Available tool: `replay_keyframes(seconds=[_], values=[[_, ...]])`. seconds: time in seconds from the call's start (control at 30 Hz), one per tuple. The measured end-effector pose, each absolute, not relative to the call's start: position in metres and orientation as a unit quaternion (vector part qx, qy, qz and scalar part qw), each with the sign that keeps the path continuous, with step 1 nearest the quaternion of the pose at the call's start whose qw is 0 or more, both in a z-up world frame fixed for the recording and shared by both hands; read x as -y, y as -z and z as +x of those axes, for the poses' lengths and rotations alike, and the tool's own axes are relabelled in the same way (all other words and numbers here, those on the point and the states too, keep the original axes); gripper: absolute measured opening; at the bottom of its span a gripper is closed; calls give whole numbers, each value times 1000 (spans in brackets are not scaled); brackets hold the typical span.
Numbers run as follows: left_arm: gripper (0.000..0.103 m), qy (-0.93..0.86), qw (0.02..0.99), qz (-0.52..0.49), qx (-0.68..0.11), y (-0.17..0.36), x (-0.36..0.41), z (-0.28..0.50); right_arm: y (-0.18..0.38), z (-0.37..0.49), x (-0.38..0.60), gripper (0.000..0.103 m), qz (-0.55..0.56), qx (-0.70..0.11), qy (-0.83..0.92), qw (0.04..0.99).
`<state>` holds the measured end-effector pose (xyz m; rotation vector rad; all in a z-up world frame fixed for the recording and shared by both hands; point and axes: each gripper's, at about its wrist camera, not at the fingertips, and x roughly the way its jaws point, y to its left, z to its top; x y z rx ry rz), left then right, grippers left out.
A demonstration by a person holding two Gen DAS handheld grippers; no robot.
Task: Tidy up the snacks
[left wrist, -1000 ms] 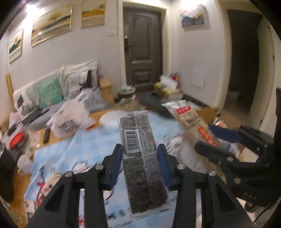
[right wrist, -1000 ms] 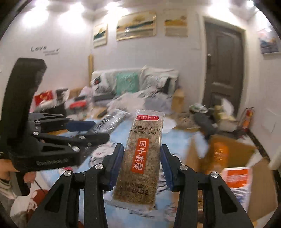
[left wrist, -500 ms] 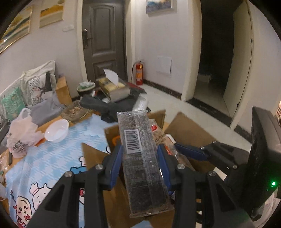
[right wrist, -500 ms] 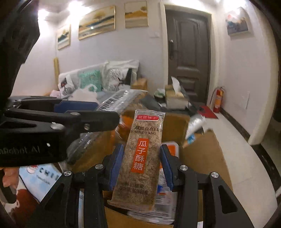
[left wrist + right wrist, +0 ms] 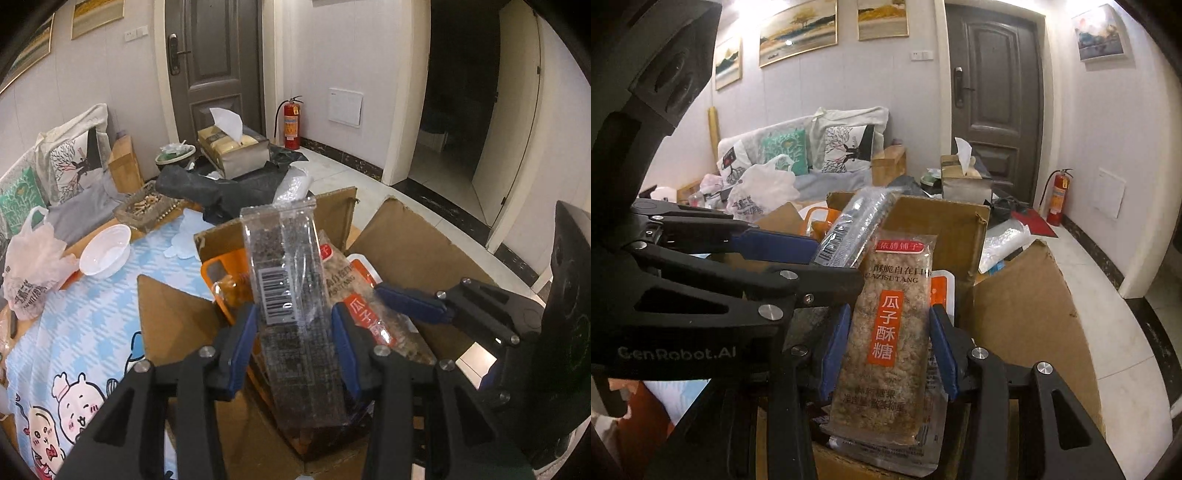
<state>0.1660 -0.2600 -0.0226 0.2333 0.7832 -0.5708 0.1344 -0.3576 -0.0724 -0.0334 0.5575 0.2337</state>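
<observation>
Seaweed pack point(image 5: 291, 314) in left claw point(image 5: 294, 332), candy pack point(image 5: 886, 332) (label facing) in right claw point(image 5: 888, 347)

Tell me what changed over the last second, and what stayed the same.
Both hands swung from above the blue tablecloth to over the open cardboard box. The left gripper kept its dark snack pack, the right gripper its orange-labelled snack pack. Nothing was let go; bowl unmoved.
</observation>
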Motion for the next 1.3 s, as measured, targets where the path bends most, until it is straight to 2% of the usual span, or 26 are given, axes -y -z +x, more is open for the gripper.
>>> replay_keyframes(seconds=[0.17, 0.23, 0.3, 0.37, 0.5, 0.57, 0.7, 0.83, 1.07, 1.27, 1.3], values=[[47, 278, 879, 103, -374, 20, 255, 164, 70, 132, 355, 40, -21, -278, -112, 954], [48, 279, 881, 100, -370, 18, 253, 163, 67, 129, 356, 47, -18, -274, -112, 955], [50, 279, 882, 96, -367, 16, 250, 161, 65, 126, 356, 49, -20, -270, -110, 956], [61, 279, 887, 87, -359, 12, 244, 157, 62, 124, 355, 50, -22, -267, -108, 957], [73, 278, 898, 71, -332, -1, 230, 145, 55, 119, 354, 55, -24, -257, -107, 960], [83, 274, 906, 62, -317, -8, 222, 140, 52, 116, 353, 57, -25, -252, -108, 961], [88, 260, 922, 46, -283, -25, 198, 121, 42, 108, 350, 63, -27, -231, -112, 966], [101, 235, 939, 29, -250, -40, 173, 99, 34, 99, 346, 68, -29, -210, -117, 970], [102, 153, 972, 7, -181, -55, 136, 55, 16, 65, 335, 73, -16, -143, -152, 978], [102, 99, 982, 6, -162, -45, 116, 33, 6, 36, 329, 90, 3, -87, -183, 979], [102, 93, 982, 5, -165, -42, 113, 32, 6, 29, 327, 99, 2, -76, -191, 979]])
